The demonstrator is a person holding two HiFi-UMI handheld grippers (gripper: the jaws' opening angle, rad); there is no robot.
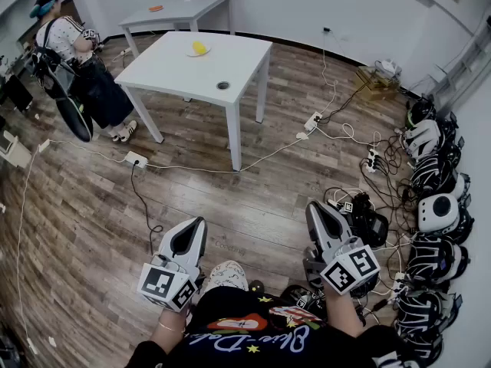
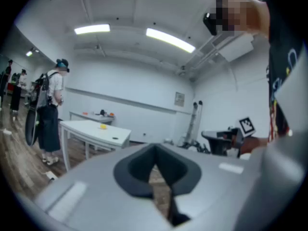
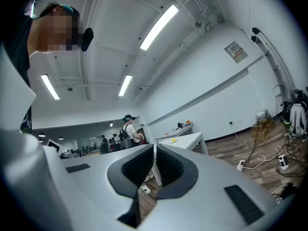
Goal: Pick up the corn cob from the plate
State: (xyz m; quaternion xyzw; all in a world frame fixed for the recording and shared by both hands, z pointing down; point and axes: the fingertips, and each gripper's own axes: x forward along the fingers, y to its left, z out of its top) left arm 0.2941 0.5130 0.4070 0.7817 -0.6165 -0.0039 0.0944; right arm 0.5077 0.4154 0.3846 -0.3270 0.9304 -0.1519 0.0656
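The corn cob [image 1: 199, 47] is set on the plate [image 1: 192, 53], on the table [image 1: 176, 71] at upper centre; headsets [image 1: 437, 213] are piled at right.

Head view: the left gripper [image 1: 196, 227] and the right gripper [image 1: 315, 209] are held low in front of the person's torso [image 1: 253, 336], side by side and well apart. Both point forward, about level. Each carries a marker cube at its rear end: the left cube [image 1: 164, 286] sits just ahead of the left wrist [image 1: 170, 324], and the right cube [image 1: 350, 268] just ahead of the right forearm [image 1: 347, 317]. Left gripper view: jaws closed, tips meeting, nothing between them. Right gripper view: jaws likewise closed tip to tip and empty.
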